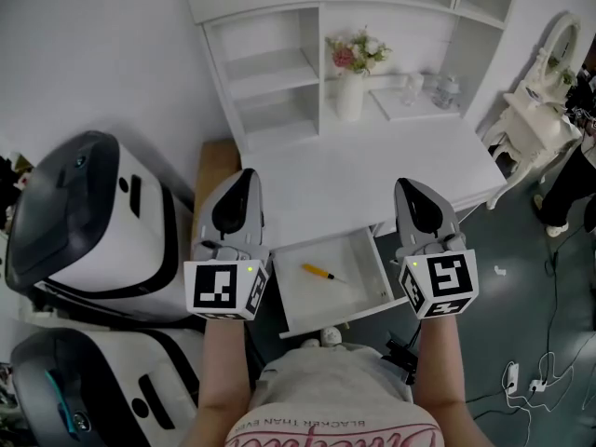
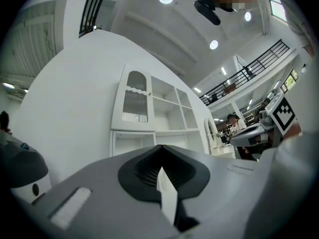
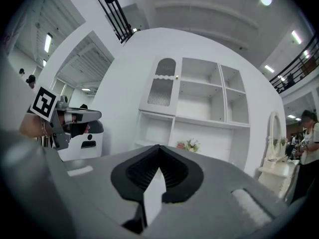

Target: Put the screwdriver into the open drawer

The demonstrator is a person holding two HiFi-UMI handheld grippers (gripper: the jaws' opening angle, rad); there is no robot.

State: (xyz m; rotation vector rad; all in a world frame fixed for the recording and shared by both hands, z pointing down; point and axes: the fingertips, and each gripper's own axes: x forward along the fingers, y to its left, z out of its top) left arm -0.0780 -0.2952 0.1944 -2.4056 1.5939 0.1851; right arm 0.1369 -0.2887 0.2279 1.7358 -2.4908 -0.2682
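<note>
A yellow-handled screwdriver point(image 1: 318, 272) lies inside the open white drawer point(image 1: 358, 296), which is pulled out from the front of the white desk point(image 1: 372, 161). My left gripper point(image 1: 243, 177) is held up left of the drawer, over the desk's front left corner. Its jaws meet at the tips with nothing between them, as the left gripper view point(image 2: 160, 146) shows. My right gripper point(image 1: 408, 186) hovers to the right of the drawer, also shut and empty, pointing level at the shelf unit point(image 3: 159, 146). Neither gripper touches the screwdriver.
A white vase of flowers point(image 1: 352, 82) and small jars stand at the back of the desk under a white shelf unit point(image 1: 270, 73). Two large white-and-black machines point(image 1: 84, 222) sit at the left. A white dressing table point(image 1: 535, 119) and floor cables point(image 1: 521, 375) are at the right.
</note>
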